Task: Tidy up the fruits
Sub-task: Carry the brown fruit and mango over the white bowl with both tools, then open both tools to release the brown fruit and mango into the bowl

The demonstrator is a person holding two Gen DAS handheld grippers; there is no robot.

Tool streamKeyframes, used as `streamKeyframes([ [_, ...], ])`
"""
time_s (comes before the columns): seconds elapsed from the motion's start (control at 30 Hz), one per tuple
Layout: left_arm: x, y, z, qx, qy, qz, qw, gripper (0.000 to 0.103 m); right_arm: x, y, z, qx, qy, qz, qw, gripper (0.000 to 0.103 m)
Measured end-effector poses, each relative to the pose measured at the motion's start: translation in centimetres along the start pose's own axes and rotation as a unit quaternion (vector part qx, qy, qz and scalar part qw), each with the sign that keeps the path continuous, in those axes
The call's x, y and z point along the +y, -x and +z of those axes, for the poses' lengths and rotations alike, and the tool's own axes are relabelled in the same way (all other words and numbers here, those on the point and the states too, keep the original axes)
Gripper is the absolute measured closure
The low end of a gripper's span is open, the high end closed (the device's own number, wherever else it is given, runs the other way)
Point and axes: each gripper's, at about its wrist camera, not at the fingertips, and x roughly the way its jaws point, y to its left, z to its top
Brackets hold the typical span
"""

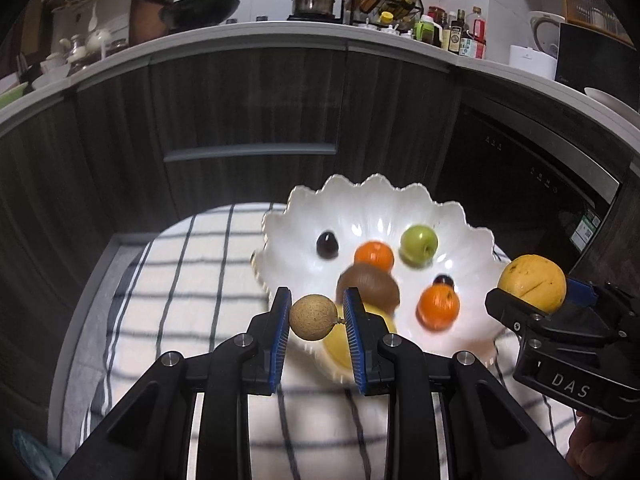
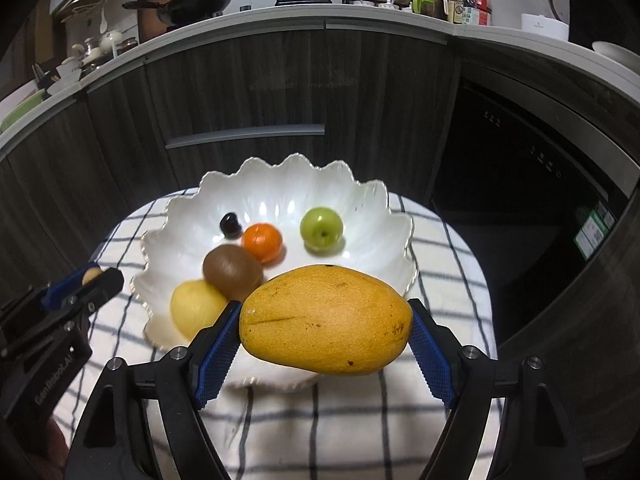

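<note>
From the left wrist view, the left gripper (image 1: 316, 316) is clenched on a small, round, tan longan (image 1: 313, 317), held in the air just in front of a white scalloped bowl (image 1: 372, 196) that sits on a checked cloth (image 1: 192, 264). The fruit looks light, with a thin brittle shell, so a gentle pinch across its middle seems right. This view alone shows a second orange (image 1: 438, 306) and a second dark berry (image 1: 443, 280) in the bowl, and the right gripper (image 1: 536, 300) at the edge. From the right wrist view, the right gripper is grasping a yellow mango (image 2: 326, 320) end to end, above the bowl's near rim. It looks heavy, smooth and easily bruised; a grip across its narrower middle would likely be steadier. Only here do the mango's full length and the lemon (image 2: 196, 312) show clearly.
</note>
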Motion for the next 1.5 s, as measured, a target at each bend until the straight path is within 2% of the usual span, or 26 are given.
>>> streamKeyframes([
  [0.43, 0.0, -6.7, 3.1, 0.02, -0.021, -0.008, 0.9995, 0.076, -0.3, -5.8, 3.8, 0.015, 0.0, -0.01, 1.0, 0.023],
  [0.87, 0.0, -10.3, 3.1, 0.056, -0.019, -0.02, 0.9981, 0.075, -0.4, -9.1, 4.1, 0.044, -0.002, -0.008, 0.999, 0.023],
  [1.03, 0.1, -10.3, 3.0, 0.058, -0.018, -0.018, 0.998, 0.058, -0.5, -9.1, 4.1, 0.051, -0.005, -0.007, 0.999, 0.022],
  [1.17, 0.1, -9.4, 3.1, 0.049, -0.02, -0.009, 0.9986, 0.039, -0.4, -8.4, 4.1, 0.039, -0.001, -0.013, 0.999, 0.022],
  [1.27, 0.2, -9.0, 3.1, 0.047, -0.019, -0.004, 0.9987, 0.032, -0.3, -7.2, 4.5, 0.019, 0.004, -0.028, 0.999, 0.017],
  [1.37, 0.2, -8.3, 3.3, 0.043, -0.017, -0.002, 0.9989, 0.031, -0.2, -6.0, 4.9, 0.005, 0.005, -0.037, 0.999, 0.016],
  [1.5, 0.2, -6.5, 3.6, 0.032, -0.011, 0.001, 0.9994, 0.02, -0.1, -3.9, 4.9, -0.006, 0.003, -0.045, 0.999, 0.014],
])
